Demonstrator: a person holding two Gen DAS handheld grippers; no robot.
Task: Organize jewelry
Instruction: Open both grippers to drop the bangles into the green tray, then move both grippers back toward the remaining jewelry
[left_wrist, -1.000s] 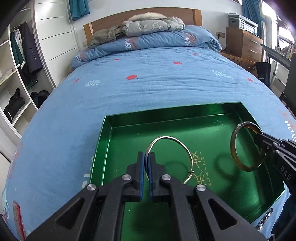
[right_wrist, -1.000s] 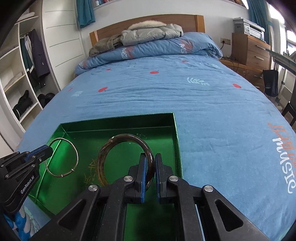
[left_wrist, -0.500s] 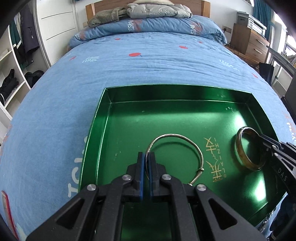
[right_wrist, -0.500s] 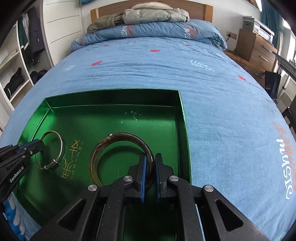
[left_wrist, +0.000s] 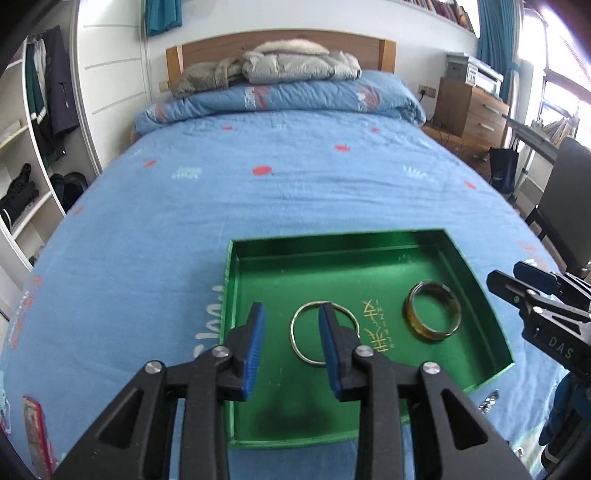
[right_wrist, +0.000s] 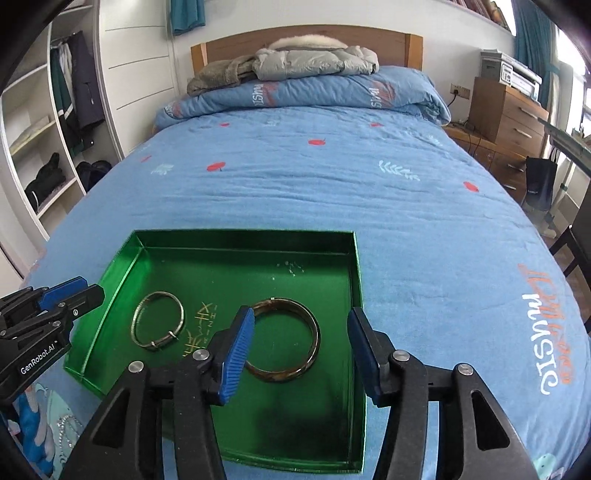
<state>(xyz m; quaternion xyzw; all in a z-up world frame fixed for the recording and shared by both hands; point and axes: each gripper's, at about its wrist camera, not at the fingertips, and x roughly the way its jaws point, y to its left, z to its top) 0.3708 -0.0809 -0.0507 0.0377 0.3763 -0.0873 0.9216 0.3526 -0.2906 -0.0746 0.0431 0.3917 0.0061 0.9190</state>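
A green tray lies on the blue bed. A thin silver bangle lies flat on its floor. A wider brown bangle lies flat to its right. My left gripper hovers above the silver bangle. Its jaws are opening and its pads touch nothing. My right gripper hangs over the brown bangle. Its jaws are also opening, with nothing between the pads.
The blue bedspread stretches ahead to a folded quilt and jackets by the headboard. Wardrobe shelves stand on the left and wooden drawers on the right. A beaded chain lies near the tray's left corner.
Both grippers have let go of their bangles, which now lie flat in the tray. Both have risen and drawn back, and their jaws have parted.
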